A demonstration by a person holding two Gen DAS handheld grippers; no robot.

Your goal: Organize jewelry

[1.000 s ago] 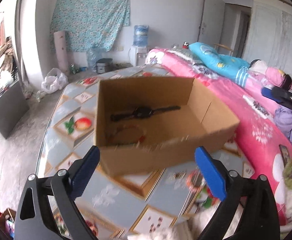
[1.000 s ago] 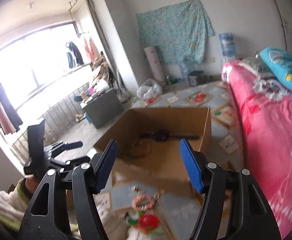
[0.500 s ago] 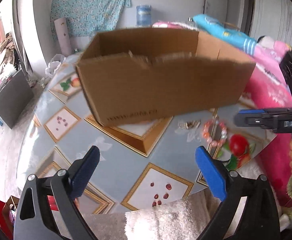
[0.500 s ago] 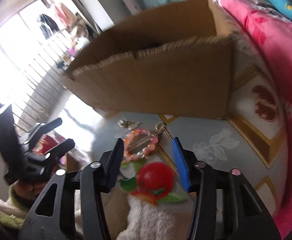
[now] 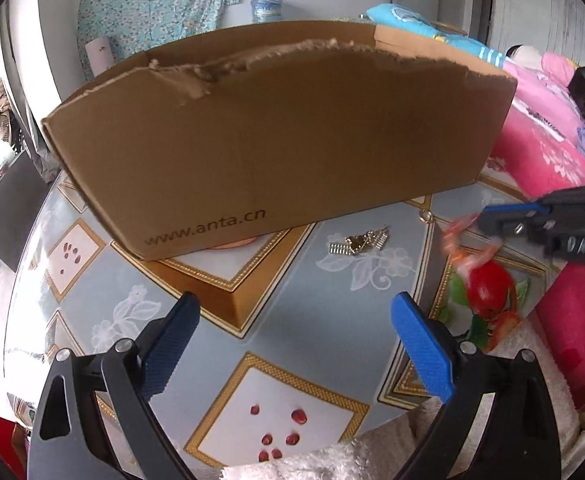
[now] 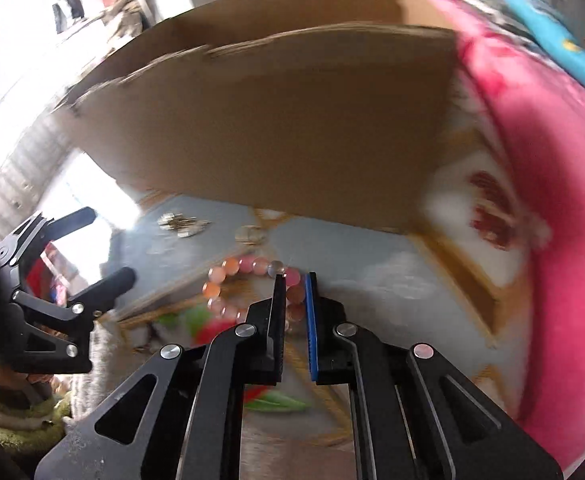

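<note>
1. Low at the left of the right wrist view, the left tongs [image 6: 92,244] hang with their jaws spread wide and nothing between them, above the edge of the patterned blue-and-gold tiled surface [image 6: 372,280].
2. Behind them on the surface stands the open brown cardboard box [image 5: 276,128] with a torn top edge and printed lettering low on its near wall.
3. Just in front of the box lies a small heap of silvery metal jewelry pieces [image 5: 358,243], apart from everything else.
4. Right of that heap lies the pink and orange beaded bracelet [image 6: 248,284], on the surface near its front edge, over a printed red fruit picture [image 5: 488,288].
5. The right tongs [image 6: 294,280] have just been closing and now stand narrow, their pads pinching the right side of the bracelet's bead ring.
6. Farther right, beside the surface, lies a pink flowered bed cover [image 6: 552,200].
</note>
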